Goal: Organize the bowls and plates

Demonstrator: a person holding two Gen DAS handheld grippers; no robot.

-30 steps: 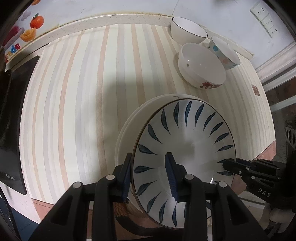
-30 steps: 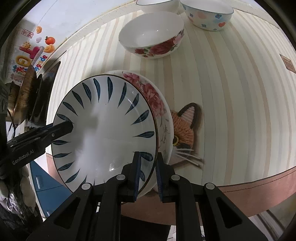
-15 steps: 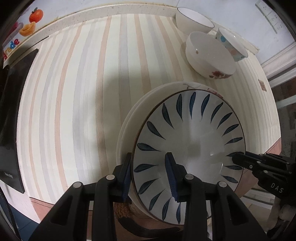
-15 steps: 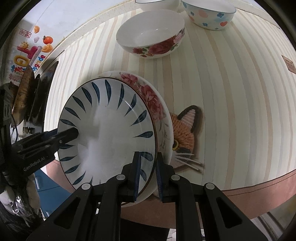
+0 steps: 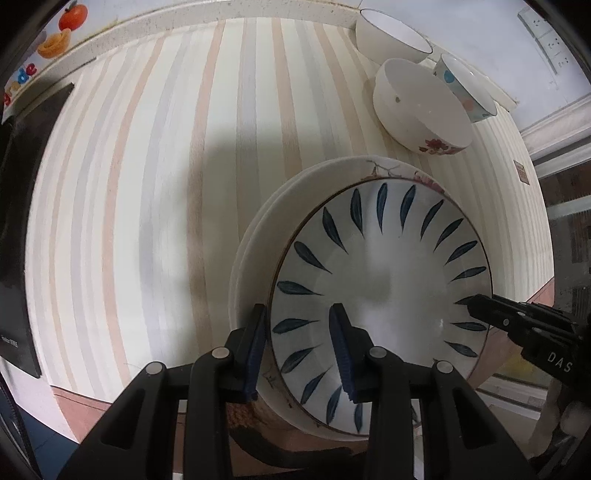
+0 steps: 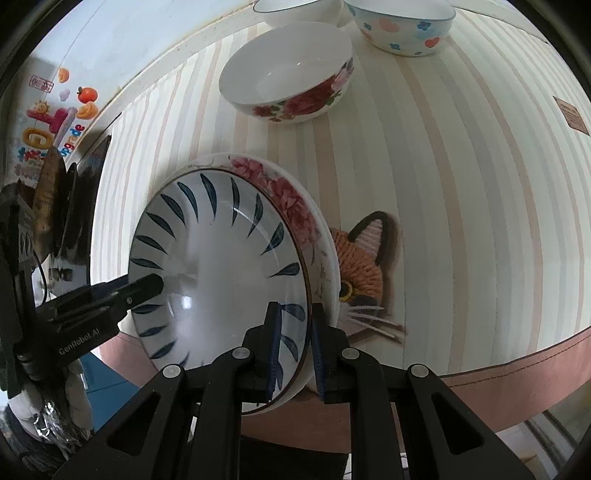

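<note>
A stack of plates sits at the table's near edge: a blue-leaf plate on top of a floral plate. My left gripper is shut on the stack's near rim. My right gripper is shut on the opposite rim of the blue-leaf plate and floral plate. Each gripper shows in the other's view. Three bowls stand at the far side: a rose bowl, a dotted bowl and a white bowl.
A cat-face woven coaster lies partly under the stack. The striped tablecloth covers the table. A black appliance stands at the left edge. The wall with stickers runs behind.
The plate stack and both grippers have shifted slightly away from the table edge toward the bowls. Both grips stay the same.
</note>
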